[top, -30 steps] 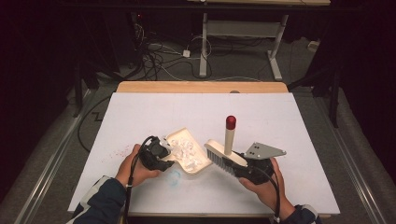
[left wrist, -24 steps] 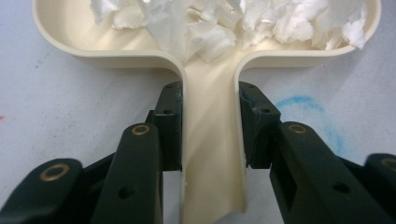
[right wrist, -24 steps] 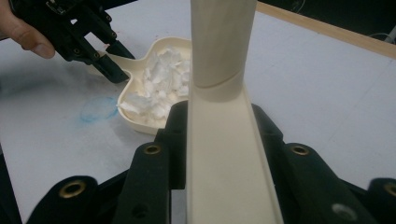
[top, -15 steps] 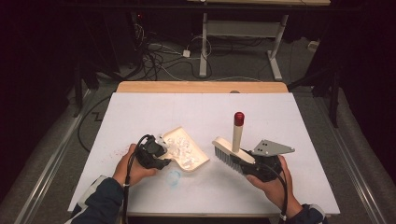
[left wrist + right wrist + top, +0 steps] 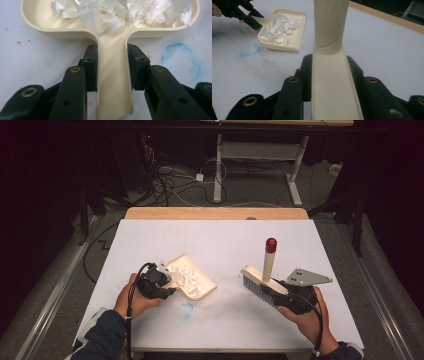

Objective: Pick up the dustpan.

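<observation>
One cream plastic dustpan (image 5: 192,279) is seen left of centre in the high view, lying on the white worktop (image 5: 215,240). Its shape is a shallow tray with a raised, rounded rim and a flat channel handle. A heap of torn white paper scraps (image 5: 120,12) is held inside it; the pieces are crumpled and thin, too many to be counted. The handle is pinched between the two black jaws of the left hand-held gripper (image 5: 111,67), which are pressed against both its sides.

One cream hand brush (image 5: 260,282) is seen at the lower right of the high view, well apart from the dustpan. Its flat back is clamped between the jaws of the right hand-held gripper (image 5: 329,75), a row of pale bristles is shown along its edge, and a round post with a red cap (image 5: 270,244) is carried upright on it.

One blue smudged ring (image 5: 186,309) is marked on the worktop just below the dustpan, and small red specks are scattered nearby. A wooden edge (image 5: 215,213) is shown along the far side of the worktop. Bare white surface is left open between the two tools and across the whole upper half.
</observation>
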Demonstrator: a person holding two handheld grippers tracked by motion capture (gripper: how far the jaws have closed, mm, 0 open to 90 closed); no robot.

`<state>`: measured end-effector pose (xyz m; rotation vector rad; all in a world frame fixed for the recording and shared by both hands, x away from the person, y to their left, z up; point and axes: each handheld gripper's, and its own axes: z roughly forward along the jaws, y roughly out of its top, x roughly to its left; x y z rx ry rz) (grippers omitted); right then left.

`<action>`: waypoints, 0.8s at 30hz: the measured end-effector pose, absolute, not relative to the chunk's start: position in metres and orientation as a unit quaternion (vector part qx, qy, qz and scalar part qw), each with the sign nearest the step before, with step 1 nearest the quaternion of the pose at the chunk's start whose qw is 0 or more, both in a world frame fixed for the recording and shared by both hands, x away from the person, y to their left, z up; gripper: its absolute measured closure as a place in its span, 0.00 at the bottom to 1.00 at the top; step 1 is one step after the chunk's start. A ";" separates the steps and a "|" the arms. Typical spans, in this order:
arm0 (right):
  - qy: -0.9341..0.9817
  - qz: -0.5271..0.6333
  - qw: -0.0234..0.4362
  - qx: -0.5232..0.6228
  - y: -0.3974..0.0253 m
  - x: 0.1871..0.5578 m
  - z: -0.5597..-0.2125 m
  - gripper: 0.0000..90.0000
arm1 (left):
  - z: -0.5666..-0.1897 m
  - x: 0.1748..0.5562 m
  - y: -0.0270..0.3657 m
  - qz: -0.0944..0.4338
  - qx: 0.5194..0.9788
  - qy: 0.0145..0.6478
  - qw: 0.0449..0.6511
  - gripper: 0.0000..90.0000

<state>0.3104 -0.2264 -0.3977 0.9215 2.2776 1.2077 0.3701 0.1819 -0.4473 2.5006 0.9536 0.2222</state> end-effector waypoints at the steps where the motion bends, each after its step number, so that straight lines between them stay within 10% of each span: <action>1: 0.814 0.431 0.201 0.332 -0.228 0.310 -0.398 0.75 | -0.447 0.370 0.184 0.082 0.907 0.346 0.227 0.70; 24: 0.821 0.427 0.162 0.343 -0.255 0.298 -0.385 0.75 | -0.446 0.369 0.210 0.095 0.890 0.382 0.231 0.70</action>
